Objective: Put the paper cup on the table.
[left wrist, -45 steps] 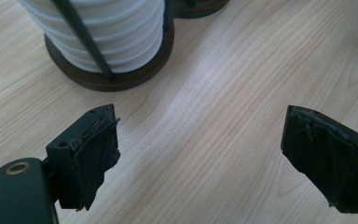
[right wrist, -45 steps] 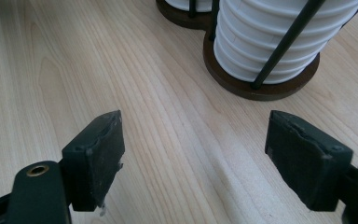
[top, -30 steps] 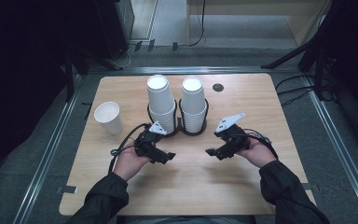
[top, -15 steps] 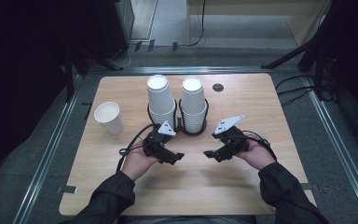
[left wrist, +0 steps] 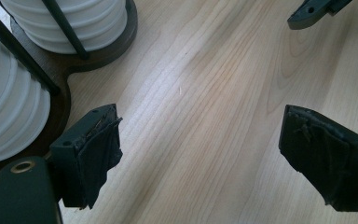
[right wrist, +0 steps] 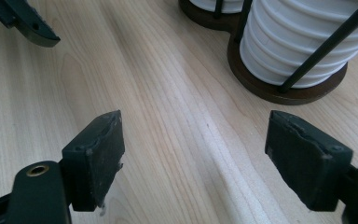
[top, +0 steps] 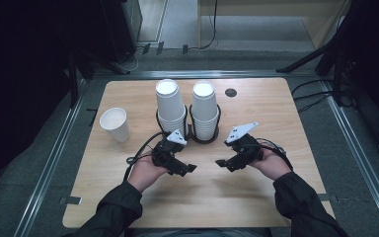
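From above, I hold the left hand-held gripper (top: 191,169) and the right hand-held gripper (top: 219,162) low over the bench (top: 256,197), tips turned toward each other with bare wood between them. Both sets of jaws stand wide apart and hold nothing.

Just beyond the two tools sits a dark rack (top: 191,131) with two tall stacks of white cups: the left stack (top: 170,103) and the right stack (top: 205,101), side by side at the bench's middle. A lone cup (top: 115,124) stands upright well off to the left, apart from everything. A small dark disc (top: 231,92) lies near the far edge, right of the stacks. Nothing lies between the jaws and the rack.

The left gripper view brings in what the high view cannot: the ribbed rims of the cups (left wrist: 9,107), the rack's thin black rods (left wrist: 65,28) and its brown base, all to the upper left, with the worn pads (left wrist: 98,149) over plain wood grain. The other tool's jaw tip pokes in at top right.

The right gripper view mirrors it: cups (right wrist: 303,42) and base at upper right, near the right jaw but not touching.
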`<state>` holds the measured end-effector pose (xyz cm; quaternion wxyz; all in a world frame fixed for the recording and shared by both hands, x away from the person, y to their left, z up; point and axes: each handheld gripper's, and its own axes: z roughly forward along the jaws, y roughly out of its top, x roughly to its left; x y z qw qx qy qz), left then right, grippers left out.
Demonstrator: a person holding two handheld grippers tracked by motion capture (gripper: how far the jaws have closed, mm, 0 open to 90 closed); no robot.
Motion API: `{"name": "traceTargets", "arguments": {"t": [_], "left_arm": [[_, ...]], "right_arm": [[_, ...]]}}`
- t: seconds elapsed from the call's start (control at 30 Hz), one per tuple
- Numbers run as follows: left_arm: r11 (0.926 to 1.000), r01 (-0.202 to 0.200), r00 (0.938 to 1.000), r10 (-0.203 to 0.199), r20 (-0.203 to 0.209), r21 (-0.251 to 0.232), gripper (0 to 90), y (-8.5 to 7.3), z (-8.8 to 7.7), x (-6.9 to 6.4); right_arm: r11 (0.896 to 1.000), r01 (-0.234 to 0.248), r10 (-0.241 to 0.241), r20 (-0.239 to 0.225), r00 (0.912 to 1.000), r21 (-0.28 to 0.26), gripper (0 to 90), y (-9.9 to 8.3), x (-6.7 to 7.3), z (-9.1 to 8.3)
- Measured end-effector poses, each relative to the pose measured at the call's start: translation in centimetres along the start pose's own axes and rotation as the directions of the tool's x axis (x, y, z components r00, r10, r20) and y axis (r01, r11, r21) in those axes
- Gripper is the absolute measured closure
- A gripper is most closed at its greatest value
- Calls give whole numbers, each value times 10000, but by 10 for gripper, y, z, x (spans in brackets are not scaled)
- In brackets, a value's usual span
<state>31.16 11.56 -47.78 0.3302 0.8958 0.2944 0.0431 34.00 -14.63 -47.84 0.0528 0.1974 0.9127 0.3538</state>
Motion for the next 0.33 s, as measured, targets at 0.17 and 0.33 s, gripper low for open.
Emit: {"name": "traceTargets", "arguments": {"t": [0.17, 0.33], "left_arm": [[9997, 107, 9995, -101, 289, -201, 127, 1, -2, -2], [9995, -244, 9997, 246, 96, -224, 126, 3, -2, -7]], "right_arm": [[10000, -10, 10, -35, 10000, 41, 201, 0, 0, 0], [9995, 78, -77, 33, 10000, -291, 202, 2, 0, -3]]}}
